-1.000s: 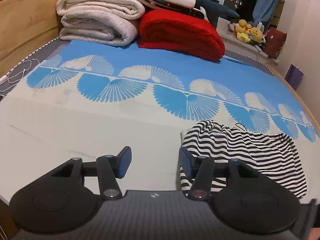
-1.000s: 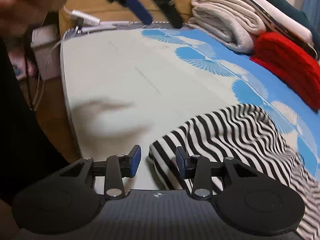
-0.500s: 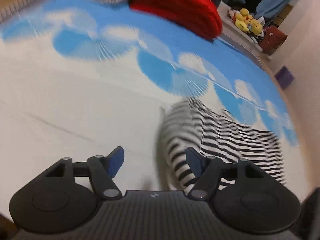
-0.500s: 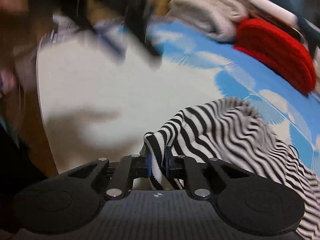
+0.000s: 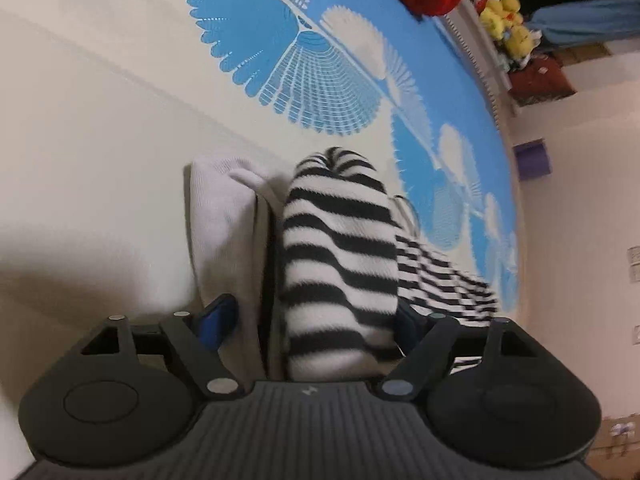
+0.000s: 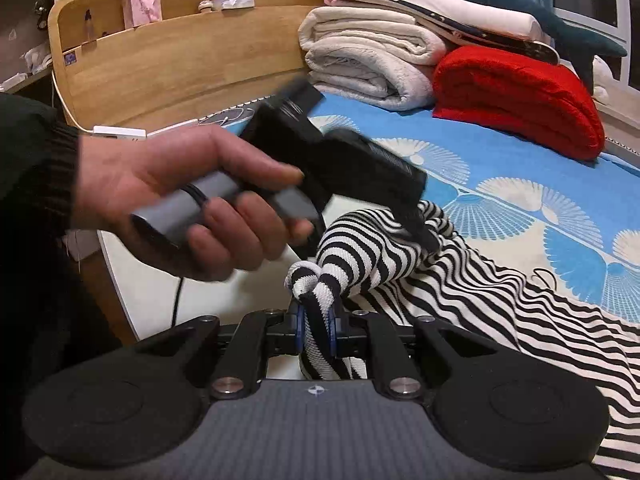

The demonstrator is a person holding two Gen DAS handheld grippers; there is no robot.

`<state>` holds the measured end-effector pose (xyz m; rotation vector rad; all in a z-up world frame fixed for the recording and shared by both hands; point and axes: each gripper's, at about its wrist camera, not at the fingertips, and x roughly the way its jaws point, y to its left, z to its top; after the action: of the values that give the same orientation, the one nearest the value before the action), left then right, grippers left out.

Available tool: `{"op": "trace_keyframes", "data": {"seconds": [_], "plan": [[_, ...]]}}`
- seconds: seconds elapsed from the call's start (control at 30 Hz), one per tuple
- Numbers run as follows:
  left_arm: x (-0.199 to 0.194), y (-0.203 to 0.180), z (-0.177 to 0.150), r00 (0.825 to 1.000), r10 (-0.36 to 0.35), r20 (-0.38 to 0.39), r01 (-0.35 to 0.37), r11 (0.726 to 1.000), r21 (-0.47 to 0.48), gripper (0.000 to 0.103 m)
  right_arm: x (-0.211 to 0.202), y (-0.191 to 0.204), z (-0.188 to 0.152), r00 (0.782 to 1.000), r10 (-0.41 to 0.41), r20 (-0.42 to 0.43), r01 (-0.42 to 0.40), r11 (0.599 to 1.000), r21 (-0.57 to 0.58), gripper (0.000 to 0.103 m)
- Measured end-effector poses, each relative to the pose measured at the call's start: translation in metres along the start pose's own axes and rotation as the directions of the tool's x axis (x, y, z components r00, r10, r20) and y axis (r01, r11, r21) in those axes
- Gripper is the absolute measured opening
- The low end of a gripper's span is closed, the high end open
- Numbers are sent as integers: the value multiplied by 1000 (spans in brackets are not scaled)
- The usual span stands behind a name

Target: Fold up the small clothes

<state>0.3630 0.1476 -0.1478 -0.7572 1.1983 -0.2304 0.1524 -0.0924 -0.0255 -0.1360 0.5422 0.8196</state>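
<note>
our right gripper [image 6: 316, 330] pinches the striped garment's [image 6: 460, 292] corner to lift it, left gripper [image 5: 308, 320] opening around a raised fold, not clamped yet.

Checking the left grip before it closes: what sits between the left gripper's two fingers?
In the left wrist view, a raised fold of the striped garment stands between the opening left gripper fingers, not yet pinched.

The left wrist camera looks steeply down, very close over the striped garment [image 5: 340, 264], while the right wrist camera, low and near the same garment's bunched edge, faces the wooden headboard [image 6: 180, 52]; both share that garment and the bedsheet [image 5: 120, 120].
</note>
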Motion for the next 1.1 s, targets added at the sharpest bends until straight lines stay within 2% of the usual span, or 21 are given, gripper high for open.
{"op": "trace_keyframes", "data": {"seconds": [0.03,0.07,0.1,0.13,0.17,0.27,0.37,0.43,0.47,0.57,0.63,0.7,0.83,0.87,0.9,0.93,0.97,1.03,1.1], "plan": [[3,0,2,1000,14,3,-14,1000,10,68,0,-1,1,1000,2,-2,-2,1000,4,11],[5,1,3,1000,11,0,-11,1000,16,44,1,-2,1,1000,6,-4,-5,1000,7,11],[4,2,3,1000,6,2,-6,1000,23,30,2,-1,1,1000,8,-7,-8,1000,10,11],[0,1,4,1000,6,15,-7,999,37,17,4,-1,2,1000,12,-11,-12,1000,13,10],[-6,0,4,999,8,31,-10,998,58,14,6,0,4,1000,18,-14,-18,1000,18,10],[-37,-4,4,995,-22,99,13,995,95,13,10,6,13,997,82,15,-83,996,45,8],[-78,-5,4,981,-40,192,18,994,112,13,8,20,26,985,150,90,-156,985,68,8],[-98,-4,0,968,2,252,-34,992,123,13,7,21,33,972,185,146,-204,971,124,7],[-100,-1,-1,966,24,257,-53,993,107,13,6,19,35,967,192,167,-219,963,159,7],[-92,0,0,971,99,218,-118,990,77,13,7,5,32,974,171,150,-203,949,240,6],[-88,-10,0,969,115,217,-135,987,83,13,2,-7,25,983,131,130,-162,947,276,6],[-86,-28,1,970,88,226,-114,988,103,13,-13,-22,20,986,95,139,-135,938,320,6],[-68,-90,-8,970,8,242,-55,981,187,13,-59,-58,7,983,-14,180,-63,908,414,5],[-61,-108,-11,969,-13,247,-40,977,210,17,-72,-67,3,980,-52,191,-37,900,434,5],[-55,-128,-15,967,-43,250,-18,972,234,21,-88,-77,-2,974,-97,206,-8,889,458,5],[-50,-149,-21,963,-88,253,20,966,258,35,-105,-88,-8,965,-143,221,18,875,484,5],[-47,-166,-26,956,-145,253,69,956,285,45,-120,-96,-15,954,-186,234,43,860,508,5],[-43,-193,-36,936,-255,242,165,926,339,50,-157,-116,-34,926,-285,248,101,819,564,5],[-42,-207,-47,918,-305,253,201,909,366,50,-186,-138,-56,901,-384,203,177,752,635,4]]}}
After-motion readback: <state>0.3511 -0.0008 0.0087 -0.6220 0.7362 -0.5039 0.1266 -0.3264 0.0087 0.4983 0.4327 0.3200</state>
